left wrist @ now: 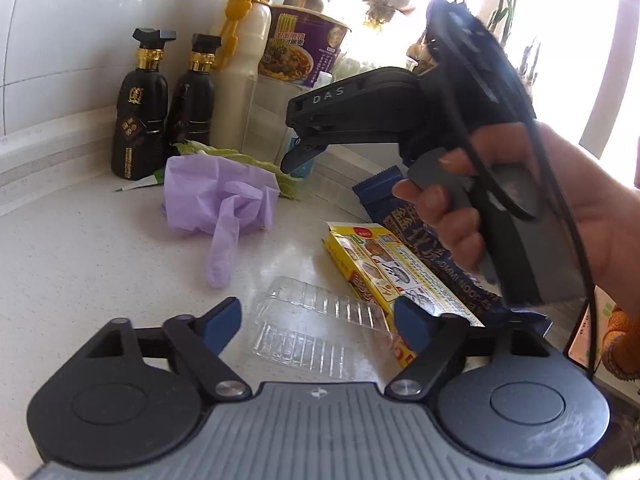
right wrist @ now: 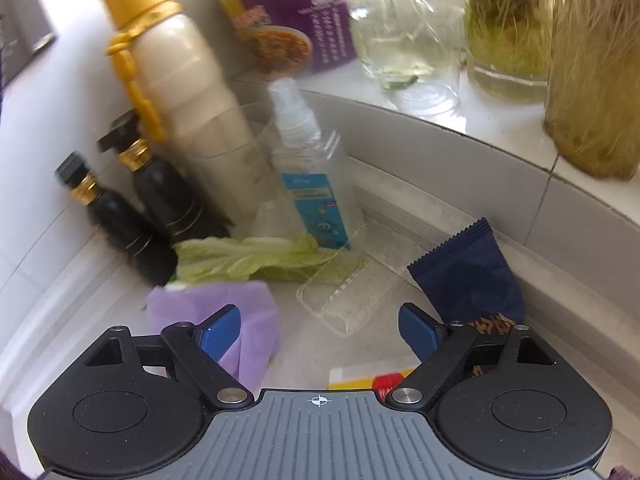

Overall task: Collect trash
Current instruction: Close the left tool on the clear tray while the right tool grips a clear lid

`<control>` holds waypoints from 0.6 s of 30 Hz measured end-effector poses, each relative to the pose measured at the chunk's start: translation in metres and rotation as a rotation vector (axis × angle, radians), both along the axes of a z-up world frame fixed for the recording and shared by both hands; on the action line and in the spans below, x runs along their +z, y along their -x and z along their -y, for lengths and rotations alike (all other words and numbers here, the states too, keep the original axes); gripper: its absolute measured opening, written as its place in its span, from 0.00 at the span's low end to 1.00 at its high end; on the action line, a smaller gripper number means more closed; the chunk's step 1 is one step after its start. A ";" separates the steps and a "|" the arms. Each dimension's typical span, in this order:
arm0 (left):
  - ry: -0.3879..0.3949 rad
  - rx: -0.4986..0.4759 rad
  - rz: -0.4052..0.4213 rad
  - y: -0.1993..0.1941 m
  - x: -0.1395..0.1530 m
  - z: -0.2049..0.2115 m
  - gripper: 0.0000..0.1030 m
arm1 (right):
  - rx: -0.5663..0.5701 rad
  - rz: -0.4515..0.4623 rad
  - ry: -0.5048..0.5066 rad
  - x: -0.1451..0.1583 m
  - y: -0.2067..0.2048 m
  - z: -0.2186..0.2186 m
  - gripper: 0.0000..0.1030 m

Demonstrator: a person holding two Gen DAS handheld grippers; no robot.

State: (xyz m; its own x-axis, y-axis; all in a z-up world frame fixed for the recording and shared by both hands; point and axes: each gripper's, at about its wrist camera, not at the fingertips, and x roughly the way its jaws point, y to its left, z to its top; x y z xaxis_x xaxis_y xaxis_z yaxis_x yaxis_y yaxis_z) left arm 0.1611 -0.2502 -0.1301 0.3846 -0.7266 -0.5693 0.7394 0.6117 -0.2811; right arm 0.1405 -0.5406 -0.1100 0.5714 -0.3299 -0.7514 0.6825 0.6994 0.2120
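Trash lies on a white counter (left wrist: 100,248): a crumpled purple glove (left wrist: 218,200), a cabbage leaf (left wrist: 240,158), a clear plastic tray (left wrist: 320,328), a yellow box (left wrist: 396,268) and a dark blue noodle wrapper (left wrist: 436,236). My left gripper (left wrist: 320,328) is open and empty, low over the clear tray. My right gripper (right wrist: 320,332) is open and empty, above the counter between the glove (right wrist: 224,308) and the blue wrapper (right wrist: 468,272). The leaf (right wrist: 248,258) and a clear tray (right wrist: 352,284) lie ahead of it. In the left wrist view its closer fingertip (left wrist: 294,160) hangs above the leaf.
Two dark sauce bottles (left wrist: 140,116) (left wrist: 192,100), a cream bottle with a yellow cap (left wrist: 240,60), a spray bottle (right wrist: 312,176) and a purple noodle cup (left wrist: 304,46) stand by the back wall. Glass jars with plants (right wrist: 508,36) stand on the window ledge (right wrist: 500,148).
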 end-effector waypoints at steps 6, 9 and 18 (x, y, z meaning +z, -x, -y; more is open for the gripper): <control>0.004 0.002 0.007 -0.001 0.001 -0.001 0.66 | -0.102 0.015 -0.068 -0.011 -0.008 0.012 0.82; 0.004 0.005 0.011 -0.002 0.003 -0.002 0.55 | -0.148 0.028 -0.100 -0.016 -0.008 0.015 0.73; -0.012 0.006 0.023 -0.003 0.007 -0.002 0.42 | -0.265 0.068 -0.151 -0.026 -0.005 0.023 0.52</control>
